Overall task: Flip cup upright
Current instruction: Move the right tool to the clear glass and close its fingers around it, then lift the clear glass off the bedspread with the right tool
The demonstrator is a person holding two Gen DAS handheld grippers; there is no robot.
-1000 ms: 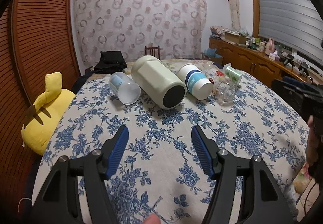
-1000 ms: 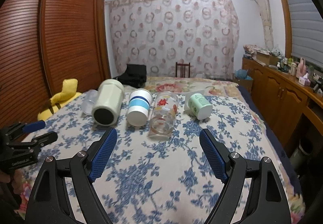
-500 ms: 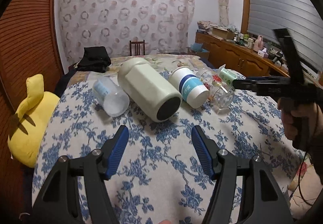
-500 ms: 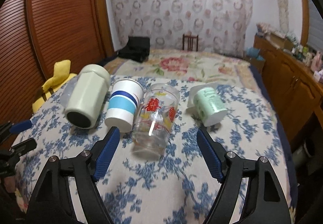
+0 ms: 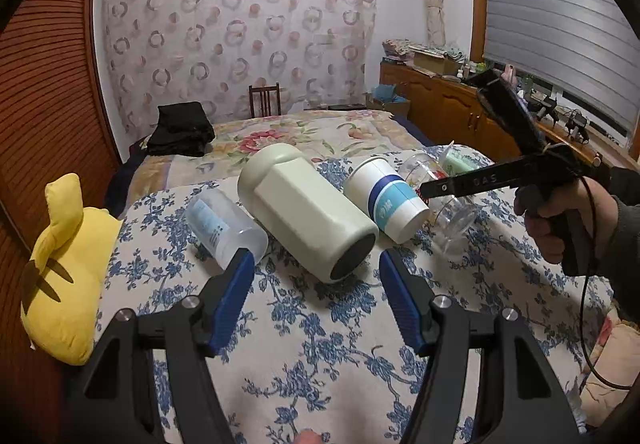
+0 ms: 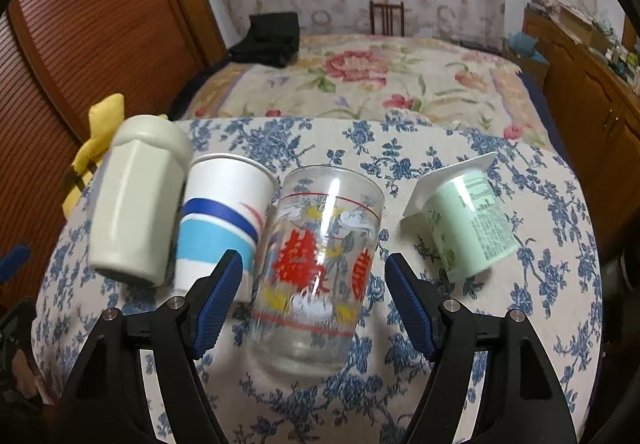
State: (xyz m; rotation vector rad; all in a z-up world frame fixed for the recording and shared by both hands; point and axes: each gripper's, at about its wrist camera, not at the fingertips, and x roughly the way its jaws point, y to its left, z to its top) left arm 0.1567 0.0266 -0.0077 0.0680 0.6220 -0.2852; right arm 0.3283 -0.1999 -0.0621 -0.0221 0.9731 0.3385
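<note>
Several cups lie on their sides in a row on the blue-flowered bedspread (image 6: 520, 344). A clear glass with red print (image 6: 320, 268) lies between the open fingers of my right gripper (image 6: 314, 300), base toward me. Left of it lie a white paper cup with blue bands (image 6: 220, 220) and a cream tumbler (image 6: 132, 200); right of it lies a green yogurt cup (image 6: 468, 220). My left gripper (image 5: 316, 296) is open and empty, just short of the cream tumbler (image 5: 308, 212). A frosted plastic cup (image 5: 224, 224) lies left of it.
A yellow plush toy (image 5: 68, 268) lies at the bed's left edge by the wooden wardrobe (image 5: 44, 92). A black bag (image 5: 180, 128) and a chair (image 5: 264, 100) are at the far end. Wooden cabinets (image 5: 448, 104) run along the right.
My right gripper has moved forward and down, so the glass now lies between its fingers. My left gripper has moved closer to the cream tumbler. Both stay open.
</note>
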